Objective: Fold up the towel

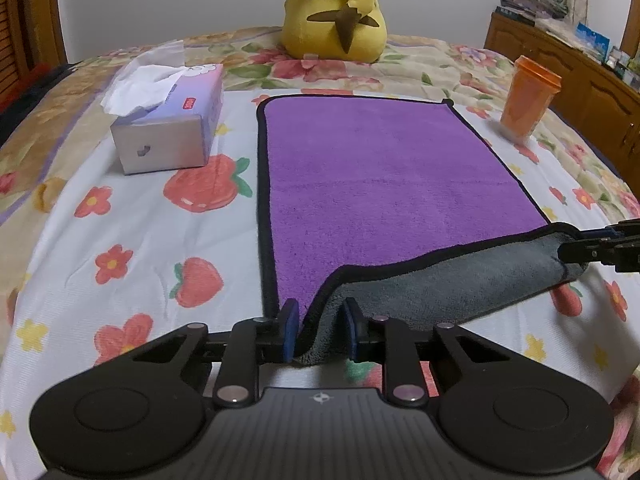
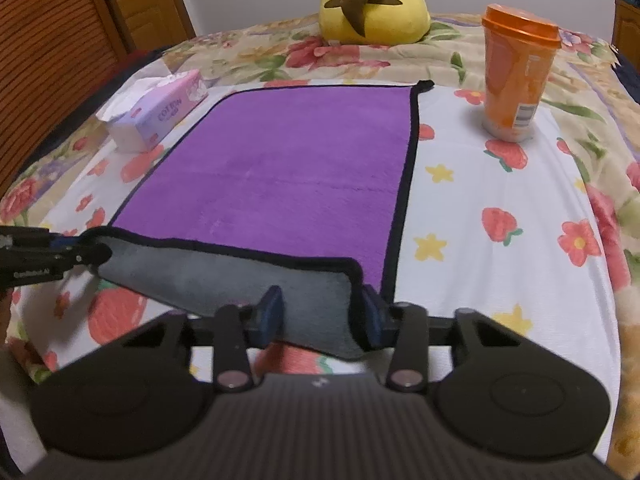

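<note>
A purple towel point(image 1: 372, 172) with a black hem and grey underside lies flat on the bed; it also shows in the right wrist view point(image 2: 280, 176). Its near edge is lifted and turned back, showing the grey side point(image 1: 440, 284). My left gripper point(image 1: 320, 332) is shut on the towel's near left corner. My right gripper point(image 2: 320, 316) is shut on the near right corner. Each gripper shows in the other's view: the right gripper point(image 1: 592, 250) at the right edge, the left gripper point(image 2: 60, 254) at the left edge.
A tissue box point(image 1: 168, 124) stands left of the towel. An orange lidded cup point(image 2: 516, 76) stands at the right. A yellow plush toy point(image 1: 336, 8) sits beyond the towel. A wooden dresser point(image 1: 580, 76) stands right of the bed.
</note>
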The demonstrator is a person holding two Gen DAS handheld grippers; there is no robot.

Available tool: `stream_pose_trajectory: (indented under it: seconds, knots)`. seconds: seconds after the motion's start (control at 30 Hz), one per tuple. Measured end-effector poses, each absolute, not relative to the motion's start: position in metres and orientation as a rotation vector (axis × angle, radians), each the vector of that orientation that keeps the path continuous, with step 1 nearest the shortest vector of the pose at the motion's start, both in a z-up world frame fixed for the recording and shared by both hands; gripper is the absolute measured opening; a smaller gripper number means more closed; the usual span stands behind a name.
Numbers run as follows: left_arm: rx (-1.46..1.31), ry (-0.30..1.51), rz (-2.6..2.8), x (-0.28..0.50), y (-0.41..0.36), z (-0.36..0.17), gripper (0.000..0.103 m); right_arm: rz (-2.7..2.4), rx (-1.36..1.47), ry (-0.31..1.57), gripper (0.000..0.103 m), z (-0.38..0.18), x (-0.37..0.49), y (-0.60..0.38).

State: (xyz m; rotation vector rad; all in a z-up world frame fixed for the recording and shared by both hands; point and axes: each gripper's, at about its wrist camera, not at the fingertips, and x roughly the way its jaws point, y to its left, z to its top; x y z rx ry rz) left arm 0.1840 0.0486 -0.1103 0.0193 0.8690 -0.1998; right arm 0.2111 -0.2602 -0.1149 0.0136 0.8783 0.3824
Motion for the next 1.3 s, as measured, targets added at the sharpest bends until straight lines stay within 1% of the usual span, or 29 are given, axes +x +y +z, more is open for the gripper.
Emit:
stream_pose_trajectory:
  seconds: [0.03, 0.1, 0.17, 0.2, 0.23, 0.27, 0.33, 0.43, 0.83, 1.3]
  knots:
    - [0.019, 0.87, -0.2, 0.184, 0.049, -0.111, 0.028, 0.379, 0.011, 0.879, 0.034, -0.115, 0.211, -0.261]
    - [0.019, 0.87, -0.2, 0.184, 0.049, -0.111, 0.028, 0.371, 0.006, 0.885, 0.024, -0.117, 0.212, -0.262]
    - [0.019, 0.87, -0.199, 0.184, 0.049, -0.111, 0.028, 0.365, -0.002, 0.889, 0.021, -0.118, 0.213, -0.262]
    - [0.02, 0.869, -0.199, 0.184, 0.048, -0.111, 0.028, 0.364, -0.005, 0.891, 0.018, -0.119, 0.213, -0.262]
    - [0.024, 0.868, -0.199, 0.183, 0.048, -0.111, 0.027, 0.361, -0.011, 0.894, 0.014, -0.119, 0.213, -0.262]
    - [0.024, 0.868, -0.202, 0.184, 0.049, -0.111, 0.026, 0.355, -0.02, 0.894, 0.008, -0.12, 0.214, -0.261]
    - [0.017, 0.866, -0.212, 0.184, 0.049, -0.111, 0.016, 0.35, -0.029, 0.892, 0.006, -0.12, 0.214, -0.262]
    - [0.021, 0.847, -0.205, 0.183, 0.048, -0.109, 0.009, 0.346, -0.027, 0.881, 0.005, -0.119, 0.213, -0.263]
    - [-0.007, 0.71, -0.22, 0.174, 0.043, -0.078, 0.009, 0.357, -0.002, 0.769, 0.004, -0.103, 0.213, -0.27]
    - [-0.015, 0.656, -0.234, 0.181, 0.043, -0.064, 0.008, 0.374, 0.0, 0.688, 0.004, -0.09, 0.218, -0.274]
